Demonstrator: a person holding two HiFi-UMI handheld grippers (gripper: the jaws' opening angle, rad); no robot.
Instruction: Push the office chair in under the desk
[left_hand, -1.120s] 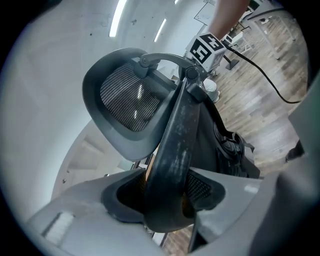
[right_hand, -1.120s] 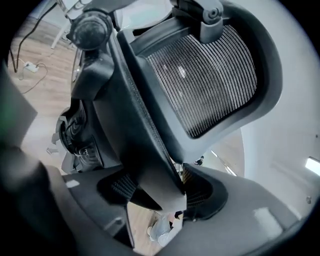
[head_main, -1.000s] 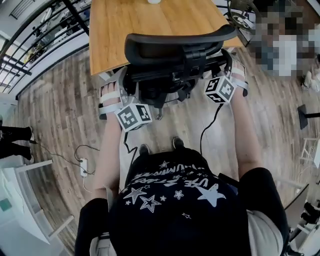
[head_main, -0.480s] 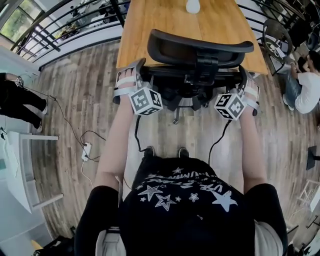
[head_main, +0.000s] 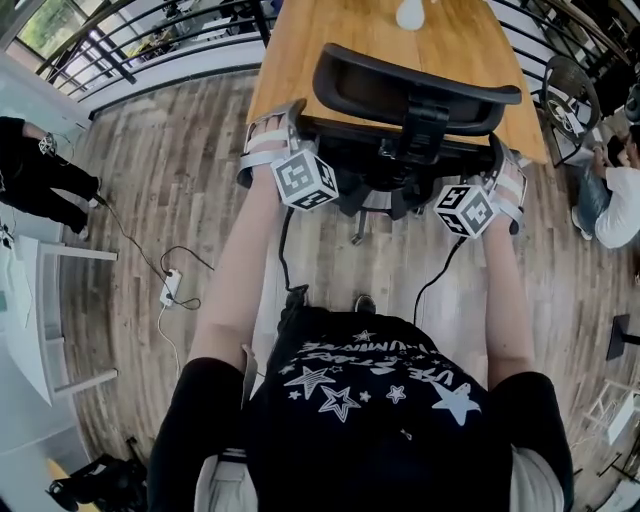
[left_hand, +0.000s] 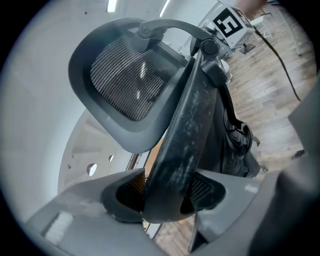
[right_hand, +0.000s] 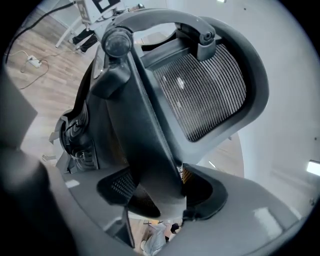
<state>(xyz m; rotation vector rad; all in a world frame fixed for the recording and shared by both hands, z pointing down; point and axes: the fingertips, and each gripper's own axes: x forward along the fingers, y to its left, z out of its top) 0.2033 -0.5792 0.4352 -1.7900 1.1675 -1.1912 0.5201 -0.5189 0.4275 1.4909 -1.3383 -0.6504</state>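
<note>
A black office chair stands in front of me with its mesh headrest (head_main: 415, 90) over the near edge of the wooden desk (head_main: 300, 50). My left gripper (head_main: 293, 118) is shut on the left edge of the chair's back frame (left_hand: 185, 145), both pads pressed against it. My right gripper (head_main: 496, 152) is shut on the right edge of the same frame (right_hand: 150, 150). In the left gripper view the jaws (left_hand: 167, 192) clasp the dark bar below the headrest (left_hand: 125, 85). The right gripper view shows its jaws (right_hand: 160, 192) clamped the same way under the headrest (right_hand: 210, 90).
A white round object (head_main: 410, 14) lies on the desk. A power strip (head_main: 170, 288) with cables rests on the wood floor at left. One person (head_main: 40, 170) stands at far left, another (head_main: 610, 200) sits at right near a second chair (head_main: 565, 90). White furniture (head_main: 40, 310) stands at left.
Both grippers and the chair have moved toward the desk; the headrest now overlaps the desk's near edge. Both grips on the back frame are unchanged.
</note>
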